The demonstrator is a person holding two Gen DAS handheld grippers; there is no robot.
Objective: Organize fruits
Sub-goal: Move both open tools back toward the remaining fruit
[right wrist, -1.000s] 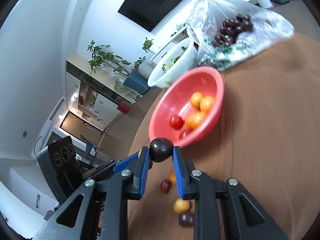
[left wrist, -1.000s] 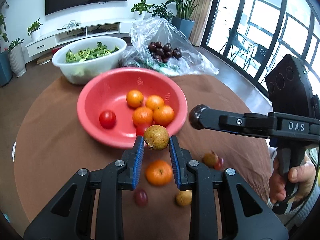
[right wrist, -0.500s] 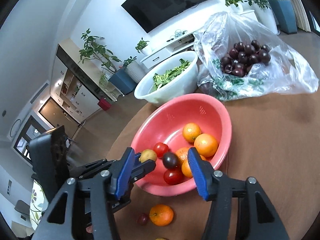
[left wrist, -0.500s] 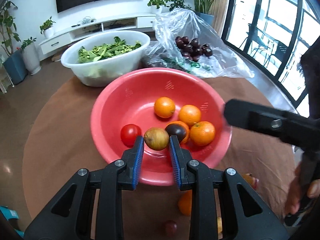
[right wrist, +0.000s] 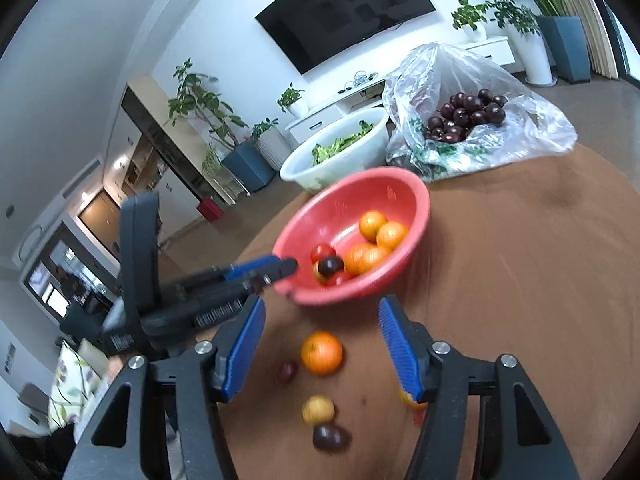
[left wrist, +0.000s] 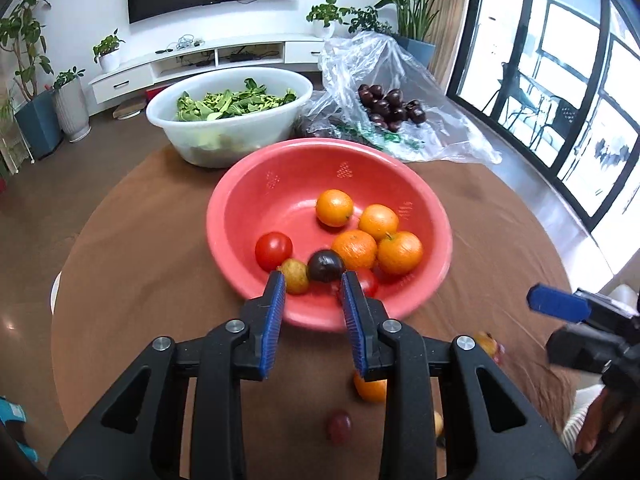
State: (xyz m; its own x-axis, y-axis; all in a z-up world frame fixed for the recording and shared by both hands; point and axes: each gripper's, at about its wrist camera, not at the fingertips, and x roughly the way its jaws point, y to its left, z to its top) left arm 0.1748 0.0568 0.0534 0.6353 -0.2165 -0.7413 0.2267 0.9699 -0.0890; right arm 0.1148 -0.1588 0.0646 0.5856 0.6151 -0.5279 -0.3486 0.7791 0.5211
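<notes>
both grippers, left gripper (left wrist: 312, 280) and right gripper (right wrist: 322, 346), are hanging with jaws apart, empty. loose fruit (right wrist: 322, 352) is lying on the desk (right wrist: 520, 280) near the red bowl (left wrist: 256, 184); a bump could be sending it rolling off.

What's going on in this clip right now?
A person with a gripper in each hand is gathering loose fruit into the red bowl. Both the left gripper and the right gripper are open and empty. The bowl holds oranges, tomatoes, a dark plum and a yellowish fruit. An orange and a few small fruits lie on the brown table.
</notes>
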